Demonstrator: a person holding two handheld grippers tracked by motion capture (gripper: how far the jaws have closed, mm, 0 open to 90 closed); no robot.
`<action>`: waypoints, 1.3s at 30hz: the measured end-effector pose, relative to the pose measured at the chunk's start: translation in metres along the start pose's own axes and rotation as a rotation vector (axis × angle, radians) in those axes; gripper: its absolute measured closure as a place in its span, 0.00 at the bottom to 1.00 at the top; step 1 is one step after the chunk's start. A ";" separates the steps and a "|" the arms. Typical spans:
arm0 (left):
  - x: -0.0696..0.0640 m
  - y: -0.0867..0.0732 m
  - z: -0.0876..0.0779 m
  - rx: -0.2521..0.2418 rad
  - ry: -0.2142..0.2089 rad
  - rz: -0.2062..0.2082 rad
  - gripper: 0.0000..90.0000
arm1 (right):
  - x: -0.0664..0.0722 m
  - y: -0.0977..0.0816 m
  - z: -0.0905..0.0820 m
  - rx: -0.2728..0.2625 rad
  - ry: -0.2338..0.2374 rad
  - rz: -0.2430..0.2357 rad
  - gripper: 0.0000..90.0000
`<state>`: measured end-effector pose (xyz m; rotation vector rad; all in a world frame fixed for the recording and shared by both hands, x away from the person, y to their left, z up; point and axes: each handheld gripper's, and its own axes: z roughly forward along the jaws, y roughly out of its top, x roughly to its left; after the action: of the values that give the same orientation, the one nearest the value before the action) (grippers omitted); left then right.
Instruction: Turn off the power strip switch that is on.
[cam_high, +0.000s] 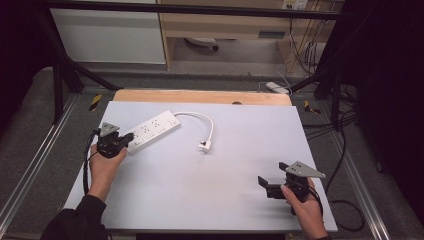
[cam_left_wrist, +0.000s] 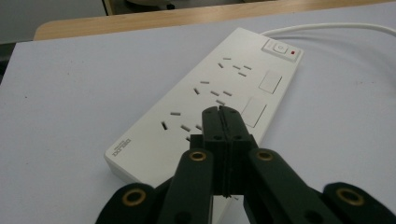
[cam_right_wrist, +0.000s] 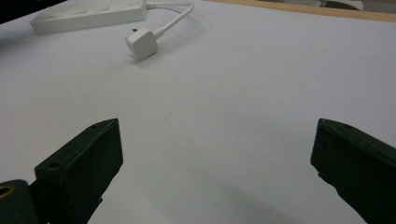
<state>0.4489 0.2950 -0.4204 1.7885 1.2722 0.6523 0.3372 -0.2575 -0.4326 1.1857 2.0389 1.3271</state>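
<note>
White table (cam_high: 200, 190), one power strip (cam_high: 152, 129), one plug (cam_high: 205, 146), two grippers.

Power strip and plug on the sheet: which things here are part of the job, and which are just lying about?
Likely in the job:
- power strip, under the shut left gripper
- its plug on the cord
- right gripper, open over bare sheet

Lying about:
- floor cables
- white adapter beyond the table

Grey carpet floor (cam_high: 30, 125); wooden shelving (cam_high: 225, 25); tangled cables (cam_high: 302, 45).
</note>
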 end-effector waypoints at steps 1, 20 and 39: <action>0.000 0.000 0.000 0.001 -0.001 0.000 1.00 | 0.000 0.000 0.000 0.000 0.000 0.001 0.03; -0.003 -0.006 0.010 0.036 -0.007 0.004 1.00 | 0.000 0.000 0.000 0.006 0.002 0.009 0.03; -0.005 -0.008 0.012 0.046 -0.007 0.006 1.00 | 0.000 0.000 0.000 0.007 0.004 0.010 0.03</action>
<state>0.4527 0.2879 -0.4334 1.8310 1.2871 0.6241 0.3371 -0.2576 -0.4328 1.1984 2.0446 1.3287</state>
